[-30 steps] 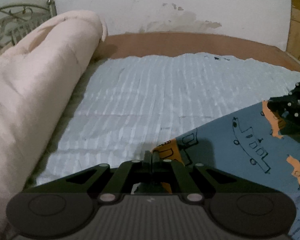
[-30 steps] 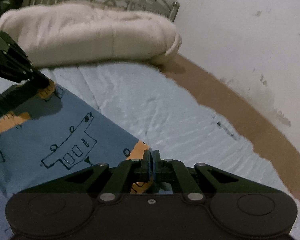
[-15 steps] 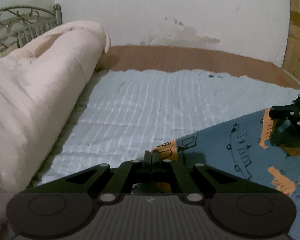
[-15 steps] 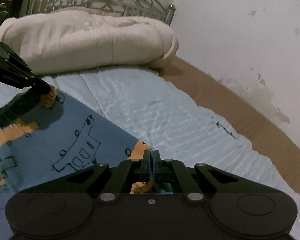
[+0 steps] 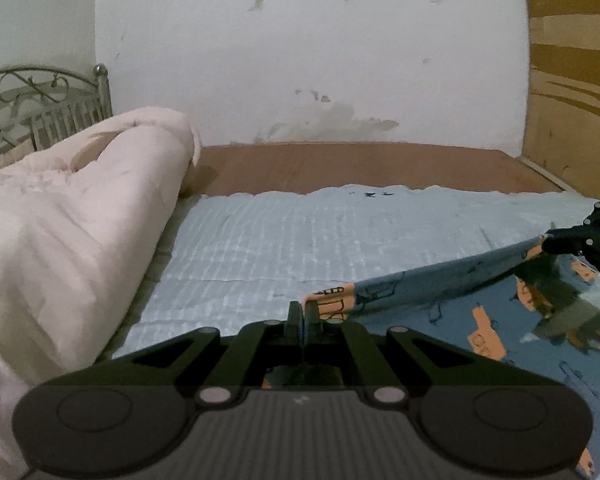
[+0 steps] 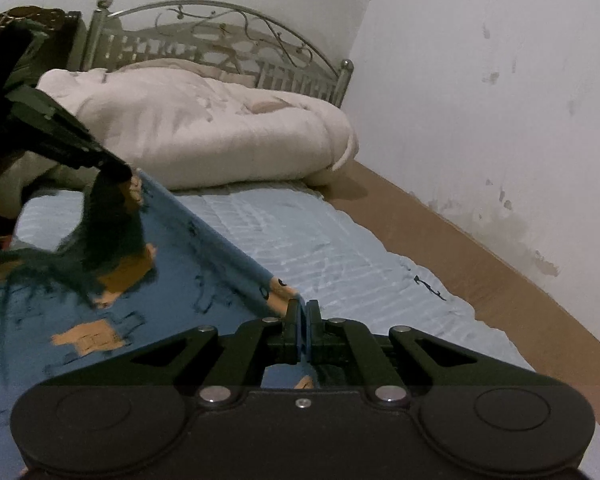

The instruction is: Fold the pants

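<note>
The pants (image 5: 480, 304) are blue cloth with orange patches and black line drawings, stretched taut between both grippers above the light blue bed sheet (image 5: 300, 236). My left gripper (image 5: 302, 310) is shut on one corner of the pants' edge. In the left wrist view the right gripper (image 5: 550, 242) shows at the far right, pinching the other corner. My right gripper (image 6: 302, 308) is shut on the pants (image 6: 100, 304). The left gripper (image 6: 118, 168) appears at the upper left of that view, clamped on the cloth. The pants' lower part is out of frame.
A rolled cream duvet (image 5: 68, 232) lies along the sheet's left side before a metal headboard (image 6: 220, 48). Bare brown bed board (image 5: 360, 164) runs between the sheet and the stained white wall (image 5: 300, 60). A wooden panel (image 5: 576, 80) stands at the right.
Both grippers have risen and pulled back, lifting the pants' edge off the sheet. The cloth now hangs taut between them, and more wall and headboard show.
</note>
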